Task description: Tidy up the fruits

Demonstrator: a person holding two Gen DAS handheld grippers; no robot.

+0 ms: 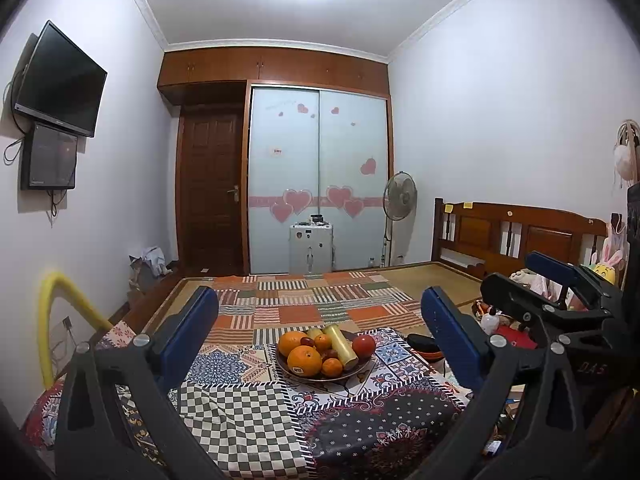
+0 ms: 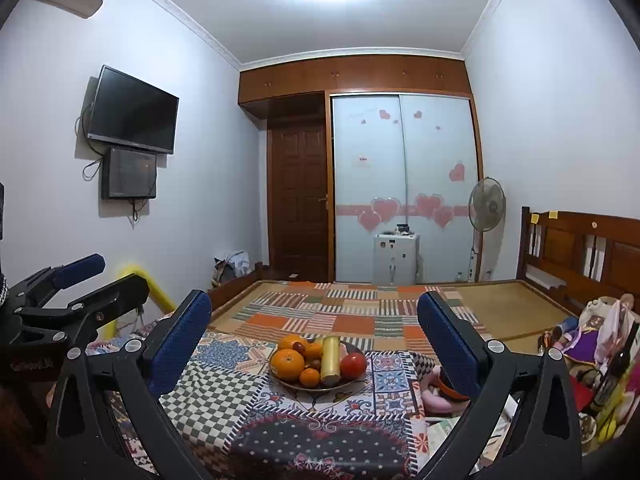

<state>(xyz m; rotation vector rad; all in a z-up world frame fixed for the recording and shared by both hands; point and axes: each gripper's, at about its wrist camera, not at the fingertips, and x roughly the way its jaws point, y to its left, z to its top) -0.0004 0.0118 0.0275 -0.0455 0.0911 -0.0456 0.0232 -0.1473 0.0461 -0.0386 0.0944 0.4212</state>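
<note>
Bedroom, patchwork-covered counter [image 1: 240, 396]: a plate [image 1: 298, 374] holds every fruit in view, namely oranges [image 1: 305, 360], tomato [image 1: 363, 345] and banana [image 1: 341, 345]. Left tongs [image 1: 320, 340] and right tongs [image 2: 314, 340] gape, empty, short of it. Stage undetermined: heaped for sorting or already gathered.

Shallow brown plate [image 1: 362, 372] of fruit sits ahead of both grippers, centred between their fingers, on patterned cloth. Heaped on it: two big oranges [image 1: 304, 361], smaller tangerines [image 1: 332, 367], red apple [image 1: 363, 345] at right edge, pale yellow cylinder-shaped fruit [image 1: 340, 344] lying lengthwise, small dark red fruits [image 1: 307, 341].
</note>
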